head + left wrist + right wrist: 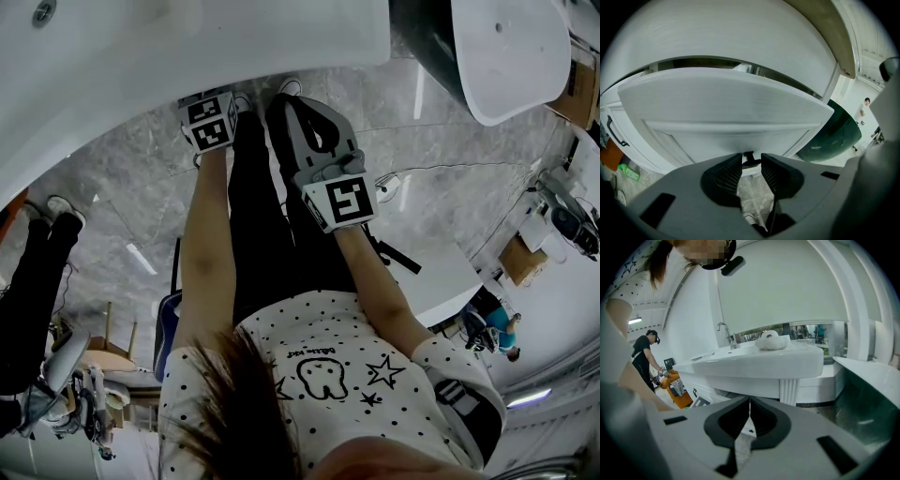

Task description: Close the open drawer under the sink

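Note:
In the left gripper view the white drawer front (726,108) stands pulled out under the sink counter, with a dark gap above it. Its small black handle (749,161) sits just beyond the tips of my left gripper (751,158), whose jaws stand open on either side of it without pressing on it. My right gripper (750,403) is shut with nothing in it and points at the sink counter (754,364) from farther off. In the head view both grippers are held out in front of the person, the left marker cube (211,122) right under the white counter edge (141,84).
A dark green basin (834,136) stands right of the drawer. On the counter are a faucet (724,331) and a bundled white cloth (771,341). Another person (647,357) works by an orange object (675,387) at the left. Grey marble floor (122,197) lies below.

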Action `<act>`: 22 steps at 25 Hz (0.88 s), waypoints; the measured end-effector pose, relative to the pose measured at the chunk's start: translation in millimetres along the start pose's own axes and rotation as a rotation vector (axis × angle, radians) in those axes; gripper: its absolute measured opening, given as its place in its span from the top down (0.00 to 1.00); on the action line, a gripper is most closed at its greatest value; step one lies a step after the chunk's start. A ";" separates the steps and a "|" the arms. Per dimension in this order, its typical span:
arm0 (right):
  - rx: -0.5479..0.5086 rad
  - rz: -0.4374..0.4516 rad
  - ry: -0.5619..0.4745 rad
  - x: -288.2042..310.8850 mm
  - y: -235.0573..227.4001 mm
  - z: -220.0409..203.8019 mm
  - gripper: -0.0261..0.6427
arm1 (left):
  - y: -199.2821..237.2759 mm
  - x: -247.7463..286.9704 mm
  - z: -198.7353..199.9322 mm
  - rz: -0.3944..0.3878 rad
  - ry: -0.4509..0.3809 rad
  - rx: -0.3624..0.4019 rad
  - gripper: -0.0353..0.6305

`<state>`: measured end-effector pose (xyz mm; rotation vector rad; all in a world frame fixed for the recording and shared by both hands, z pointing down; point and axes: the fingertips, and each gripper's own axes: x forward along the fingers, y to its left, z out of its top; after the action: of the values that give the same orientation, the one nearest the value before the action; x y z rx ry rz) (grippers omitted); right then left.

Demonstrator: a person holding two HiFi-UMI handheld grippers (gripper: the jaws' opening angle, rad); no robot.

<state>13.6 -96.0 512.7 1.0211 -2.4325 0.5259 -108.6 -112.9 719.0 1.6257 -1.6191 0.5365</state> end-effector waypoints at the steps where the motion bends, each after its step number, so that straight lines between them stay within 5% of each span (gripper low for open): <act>1: 0.000 0.000 0.001 0.2 0.0 0.0 0.94 | 0.2 0.0 0.3 0.000 0.000 0.000 0.75; 22: 0.004 -0.004 0.006 -0.3 -0.8 -2.1 0.94 | 7.1 9.6 13.9 0.014 -0.013 -0.010 0.75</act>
<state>14.9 -95.3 514.4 1.0239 -2.4243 0.5322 -117.5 -128.9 719.3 1.6144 -1.6409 0.5252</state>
